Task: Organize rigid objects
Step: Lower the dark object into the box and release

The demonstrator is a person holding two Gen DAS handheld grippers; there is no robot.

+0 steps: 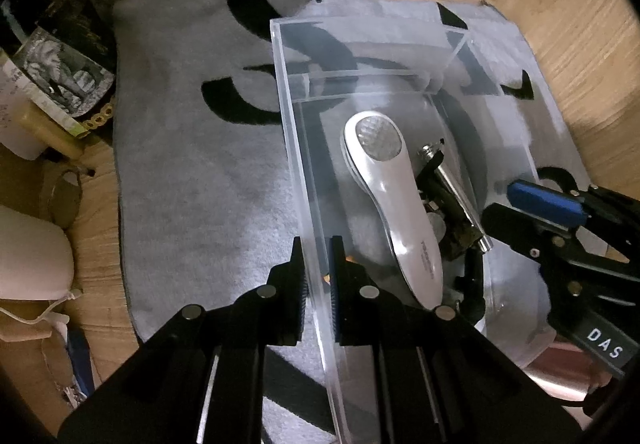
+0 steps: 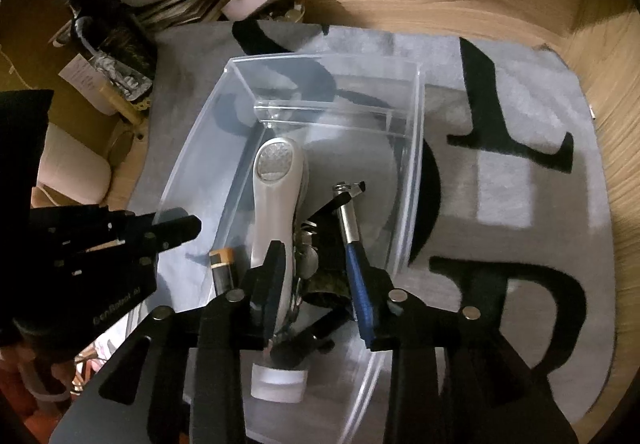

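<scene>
A clear acrylic box [image 1: 296, 171] [image 2: 416, 147] sits on a grey rug with black letters. Inside lie a white handheld device [image 1: 396, 203] [image 2: 276, 195], a metal rod-like tool [image 1: 452, 183] [image 2: 348, 215], a battery [image 2: 222, 264] and dark small items. My left gripper [image 1: 318, 248] is shut on the box's left wall, one finger on each side. It shows at the left of the right wrist view [image 2: 176, 228]. My right gripper [image 2: 316, 272] is open and empty above the box's near end. It also shows in the left wrist view [image 1: 520, 203].
The rug [image 1: 192, 171] [image 2: 520, 203] lies on a wooden floor [image 1: 580, 43]. Books, papers and a dark bottle [image 2: 100, 31] are piled at the far left. A white rounded object [image 1: 28, 252] sits at the left. A small white cap-like piece [image 2: 278, 384] lies at the box's near end.
</scene>
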